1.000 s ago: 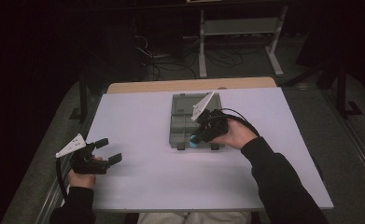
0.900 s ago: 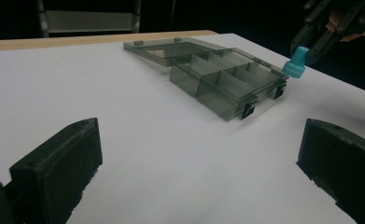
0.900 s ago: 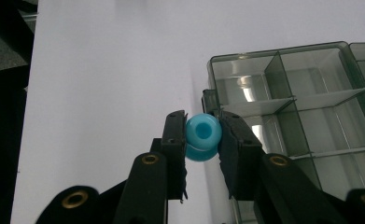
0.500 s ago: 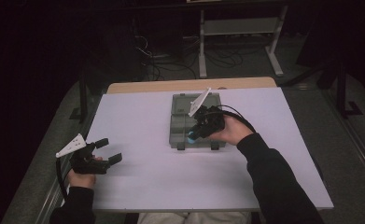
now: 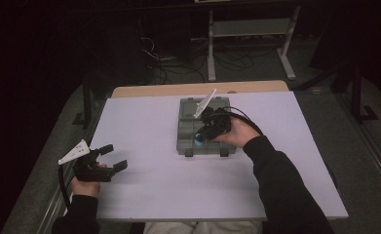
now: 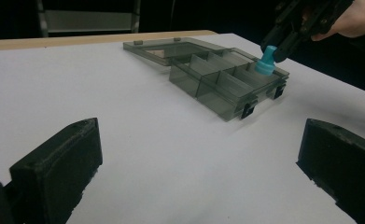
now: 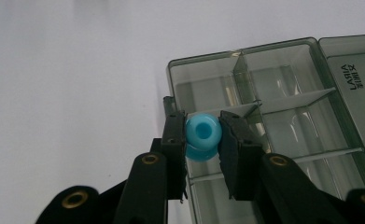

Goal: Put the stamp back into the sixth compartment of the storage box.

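Note:
A smoky grey compartment box (image 5: 190, 131) (image 6: 217, 79) (image 7: 287, 93) lies open at the table's middle, its lid folded flat behind it. My right gripper (image 5: 201, 138) (image 7: 202, 135) is shut on a small blue spool-shaped piece (image 5: 198, 141) (image 6: 265, 63) (image 7: 202, 133), held just above the box's front edge over a near compartment. At the table's left front edge my left gripper (image 5: 114, 157) rests open, its two black jaws wide apart with nothing between them.
The white table top (image 5: 144, 122) has a wooden strip (image 5: 178, 89) along its far edge. Beyond it stand a metal frame (image 5: 246, 34) and cables on a dark floor. The box's dividers (image 7: 250, 109) form several compartments.
The right gripper has carried the blue piece a little to the left and toward the box's front. The left gripper has stayed in place.

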